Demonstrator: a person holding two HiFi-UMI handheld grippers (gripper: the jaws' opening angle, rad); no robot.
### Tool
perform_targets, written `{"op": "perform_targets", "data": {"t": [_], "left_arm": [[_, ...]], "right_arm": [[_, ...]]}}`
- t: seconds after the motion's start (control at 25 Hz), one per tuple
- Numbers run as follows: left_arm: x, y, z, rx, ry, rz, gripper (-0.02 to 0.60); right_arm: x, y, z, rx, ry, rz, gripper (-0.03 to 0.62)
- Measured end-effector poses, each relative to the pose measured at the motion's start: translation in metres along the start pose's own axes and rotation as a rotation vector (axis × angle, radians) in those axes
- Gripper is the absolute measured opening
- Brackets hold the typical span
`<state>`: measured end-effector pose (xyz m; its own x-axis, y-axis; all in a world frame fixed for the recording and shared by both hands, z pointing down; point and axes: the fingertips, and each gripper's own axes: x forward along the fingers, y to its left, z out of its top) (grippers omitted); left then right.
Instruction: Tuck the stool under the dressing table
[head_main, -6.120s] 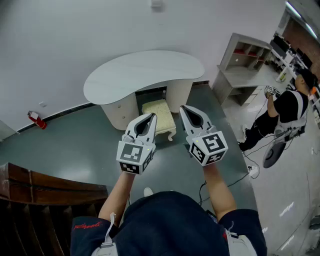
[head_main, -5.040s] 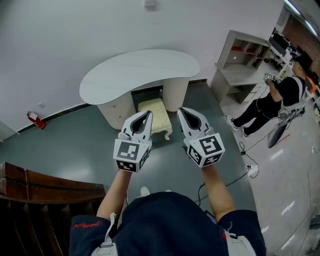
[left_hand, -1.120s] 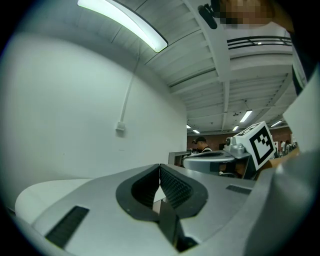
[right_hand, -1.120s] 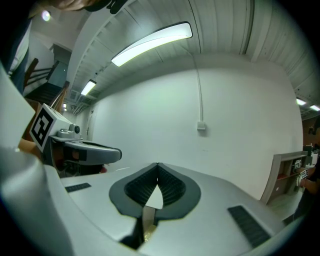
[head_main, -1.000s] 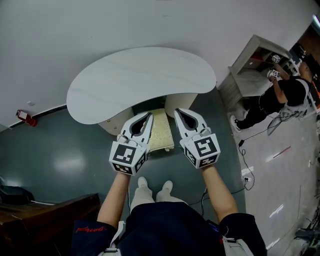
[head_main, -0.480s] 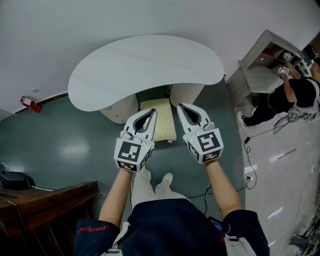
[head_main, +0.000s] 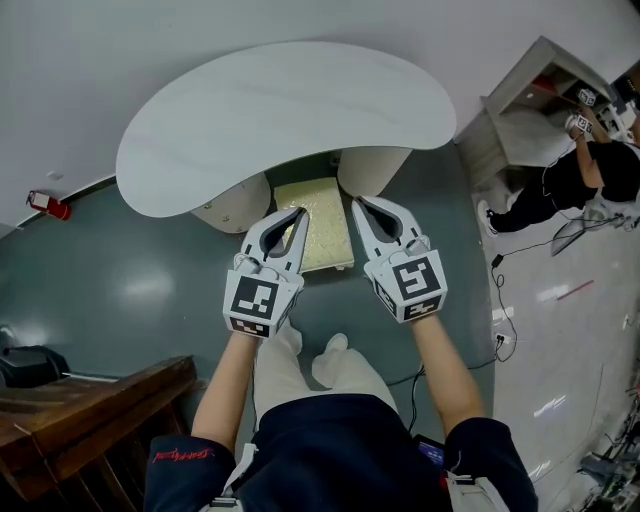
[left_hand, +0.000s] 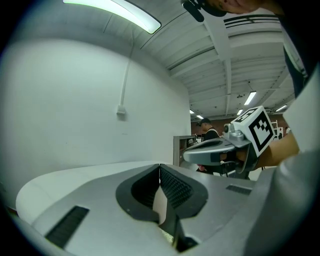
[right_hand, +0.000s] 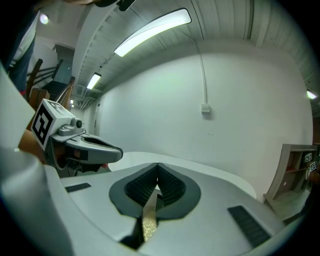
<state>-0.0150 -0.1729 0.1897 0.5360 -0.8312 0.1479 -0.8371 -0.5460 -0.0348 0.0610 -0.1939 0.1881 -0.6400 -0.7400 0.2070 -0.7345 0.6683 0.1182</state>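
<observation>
In the head view a kidney-shaped white dressing table (head_main: 290, 110) stands against the wall on two rounded pedestals. A stool with a pale yellow cushion (head_main: 322, 228) sits in the gap between them, its front part out from under the top. My left gripper (head_main: 296, 214) hangs over the stool's left side and my right gripper (head_main: 358, 204) over its right side. Both are shut with nothing in them. The left gripper view shows its jaws (left_hand: 160, 167) met at the tips, with the tabletop (left_hand: 75, 175) behind. The right gripper view shows the same, tips (right_hand: 158, 165) together.
A brown wooden bench (head_main: 90, 400) stands at lower left, with a red fire extinguisher (head_main: 45, 205) by the wall. At right a grey shelf desk (head_main: 520, 110) and a person (head_main: 590, 170) in black; cables (head_main: 495, 320) trail on the floor. My legs (head_main: 320, 370) are below the stool.
Both grippers have dropped lower towards the stool. The view has closed in on the table, and my knee has bent forward.
</observation>
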Motion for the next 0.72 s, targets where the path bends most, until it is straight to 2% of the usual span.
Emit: {"op": "perform_targets", "data": {"t": [0.24,0.72], "left_arm": [[0.016,0.010,-0.052,0.010,0.019,0.003,0.017],[0.047,0.030,-0.134,0.008,-0.011,0.002,0.017]], "right_arm": [[0.022,-0.002,-0.049,0.007,0.006,-0.008,0.014],[0.067,-0.003,-0.129,-0.010,0.003,-0.016,0.014]]}}
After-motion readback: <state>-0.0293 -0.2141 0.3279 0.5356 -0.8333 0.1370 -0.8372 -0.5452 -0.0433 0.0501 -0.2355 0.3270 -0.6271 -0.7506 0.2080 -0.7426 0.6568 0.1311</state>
